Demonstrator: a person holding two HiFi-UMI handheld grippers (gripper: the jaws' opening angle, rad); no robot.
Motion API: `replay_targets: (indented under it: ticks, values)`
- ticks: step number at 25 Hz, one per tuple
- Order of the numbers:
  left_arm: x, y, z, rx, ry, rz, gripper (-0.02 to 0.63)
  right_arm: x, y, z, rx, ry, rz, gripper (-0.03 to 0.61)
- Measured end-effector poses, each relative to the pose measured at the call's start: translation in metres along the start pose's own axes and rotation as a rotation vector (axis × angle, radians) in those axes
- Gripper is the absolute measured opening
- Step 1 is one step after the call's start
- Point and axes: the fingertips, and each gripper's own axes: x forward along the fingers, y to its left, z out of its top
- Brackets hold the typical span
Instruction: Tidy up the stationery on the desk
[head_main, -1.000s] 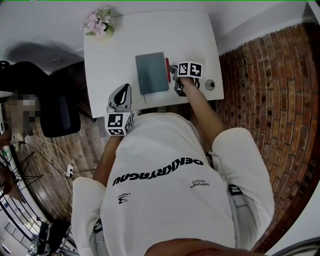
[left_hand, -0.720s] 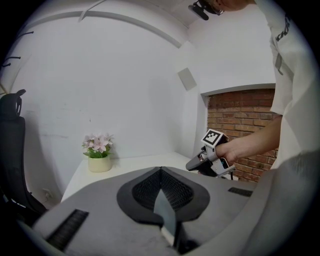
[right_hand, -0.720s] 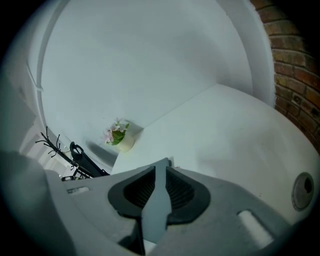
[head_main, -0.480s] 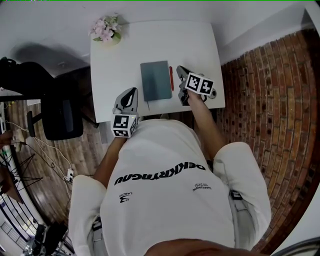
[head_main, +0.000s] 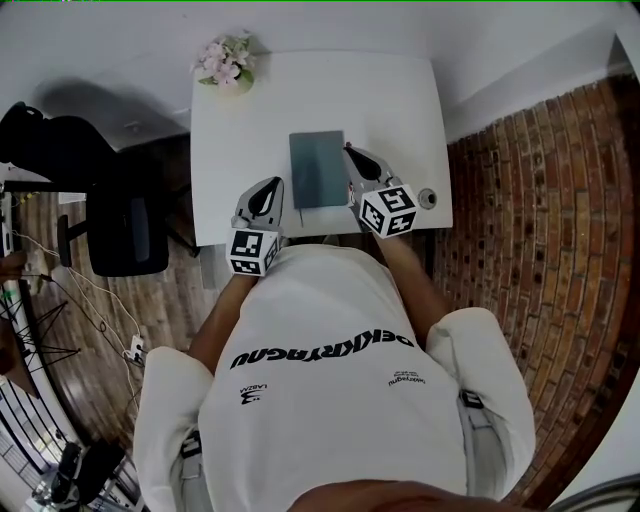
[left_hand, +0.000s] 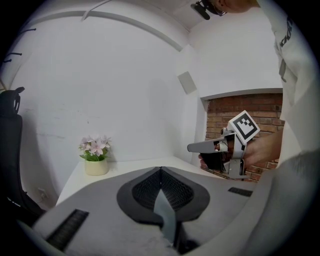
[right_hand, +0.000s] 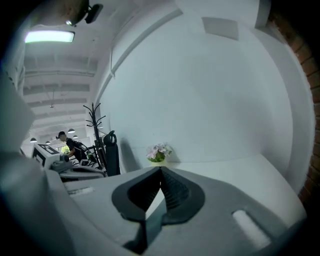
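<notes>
The left gripper (head_main: 270, 186) and right gripper (head_main: 352, 153) are hovering, jaws pressed together on nothing, flanking 1 grey notebook (head_main: 316, 168) at the white desk's (head_main: 400, 95) front edge.

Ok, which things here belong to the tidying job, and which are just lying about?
Job: grey notebook, white desk, left gripper, right gripper.
Lying about: flower pot, office chair, small round item at the desk's right edge.

Bright even light, strong fisheye distortion, dark vignetted corners
</notes>
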Motion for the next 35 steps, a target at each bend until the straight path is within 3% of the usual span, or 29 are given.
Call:
replay_targets:
  ticks: [5, 17, 35]
  values:
    - [-0.001, -0.004, 0.000, 0.010, -0.005, -0.013, -0.002, -0.006, 0.021, -0.001, -0.041, -0.023, 0.027, -0.003]
    - [-0.001, -0.011, 0.007, 0.034, -0.022, -0.032, -0.002, -0.017, 0.035, -0.016, -0.011, -0.023, 0.022, -0.003]
    - [-0.001, -0.010, 0.004, 0.036, -0.009, -0.038, -0.002, -0.019, 0.033, -0.022, -0.011, -0.010, -0.009, -0.003]
